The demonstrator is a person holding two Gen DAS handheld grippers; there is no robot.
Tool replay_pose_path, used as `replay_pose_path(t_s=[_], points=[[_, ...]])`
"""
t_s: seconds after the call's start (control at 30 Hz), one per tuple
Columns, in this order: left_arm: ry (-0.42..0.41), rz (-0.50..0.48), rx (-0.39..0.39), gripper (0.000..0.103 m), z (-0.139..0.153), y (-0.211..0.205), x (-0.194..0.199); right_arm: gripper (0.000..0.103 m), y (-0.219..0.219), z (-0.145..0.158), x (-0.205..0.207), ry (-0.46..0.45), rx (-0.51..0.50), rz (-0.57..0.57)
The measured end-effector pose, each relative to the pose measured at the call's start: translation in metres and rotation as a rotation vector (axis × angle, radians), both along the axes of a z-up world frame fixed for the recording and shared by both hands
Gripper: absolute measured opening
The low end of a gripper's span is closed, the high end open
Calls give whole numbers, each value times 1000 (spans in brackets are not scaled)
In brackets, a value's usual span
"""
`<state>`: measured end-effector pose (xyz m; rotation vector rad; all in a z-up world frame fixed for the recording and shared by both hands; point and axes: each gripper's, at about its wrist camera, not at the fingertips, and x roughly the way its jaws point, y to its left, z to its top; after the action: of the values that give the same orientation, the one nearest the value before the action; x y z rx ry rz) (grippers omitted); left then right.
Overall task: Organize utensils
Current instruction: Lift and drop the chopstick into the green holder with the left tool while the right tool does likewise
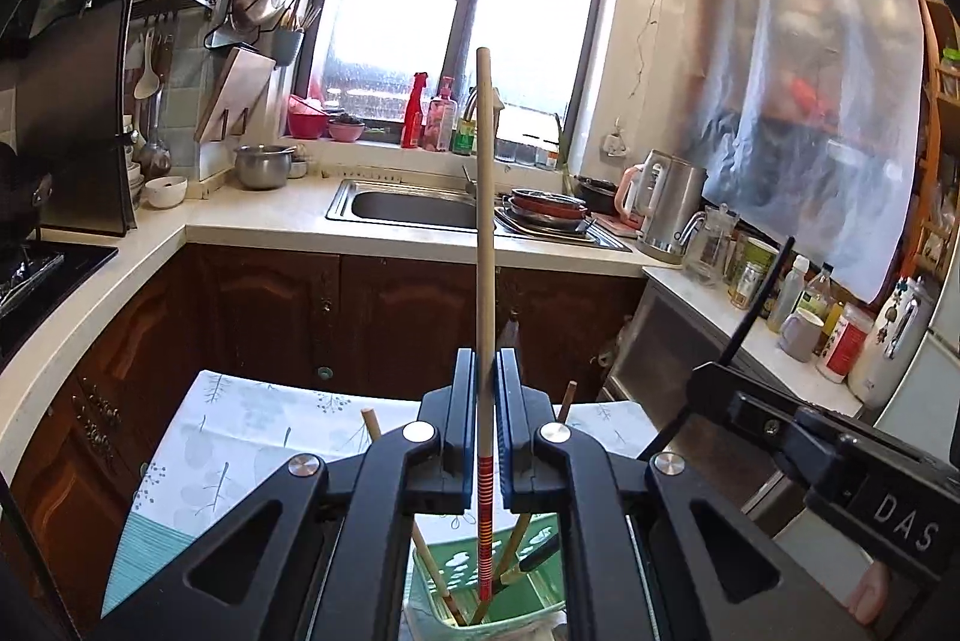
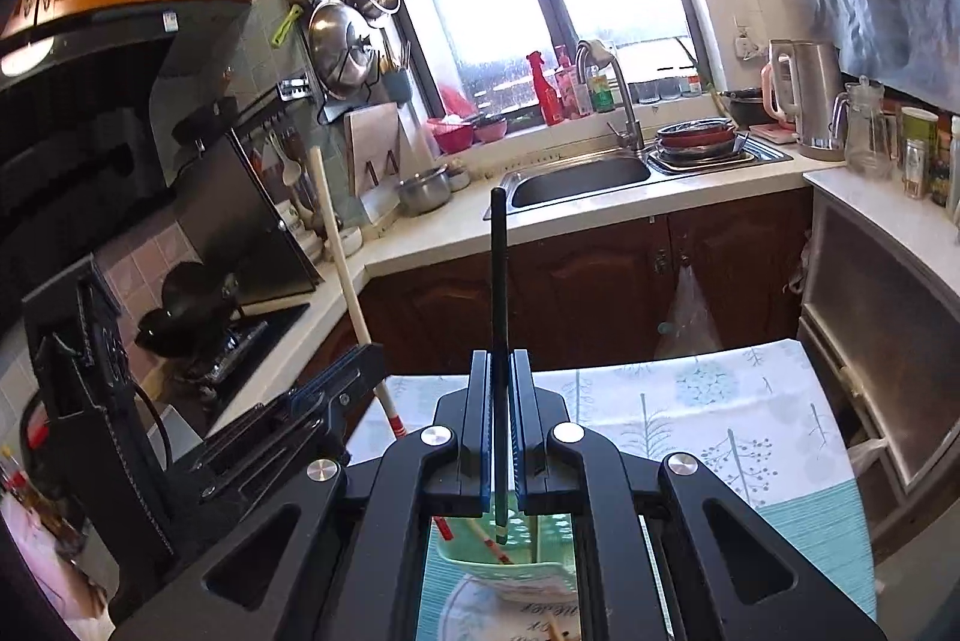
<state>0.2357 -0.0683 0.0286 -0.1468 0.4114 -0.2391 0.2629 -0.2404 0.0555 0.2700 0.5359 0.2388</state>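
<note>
My left gripper is shut on a long wooden chopstick with a red-striped lower end, held upright, its tip down in a green utensil holder. Several other chopsticks stand in that holder. My right gripper is shut on a dark green-black chopstick, also upright, its lower end over the green holder. The right gripper shows at the right of the left wrist view. The left gripper shows at the left of the right wrist view with the wooden chopstick.
The holder stands on a small table with a leaf-print cloth, also in the right wrist view. Beyond are dark wood cabinets, a counter with a steel sink, stacked dishes, a kettle and a stove.
</note>
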Motion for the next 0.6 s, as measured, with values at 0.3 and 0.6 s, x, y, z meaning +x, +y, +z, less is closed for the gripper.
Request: replay_pose_path(t_s=[0.3,0.6], points=[[15,-9,36,4,-53,-4,2,5,33,-73,41,81,-106,105],[117,-11,-4,21,-80,3,-2,8,57,-129,70,234,-92,194]])
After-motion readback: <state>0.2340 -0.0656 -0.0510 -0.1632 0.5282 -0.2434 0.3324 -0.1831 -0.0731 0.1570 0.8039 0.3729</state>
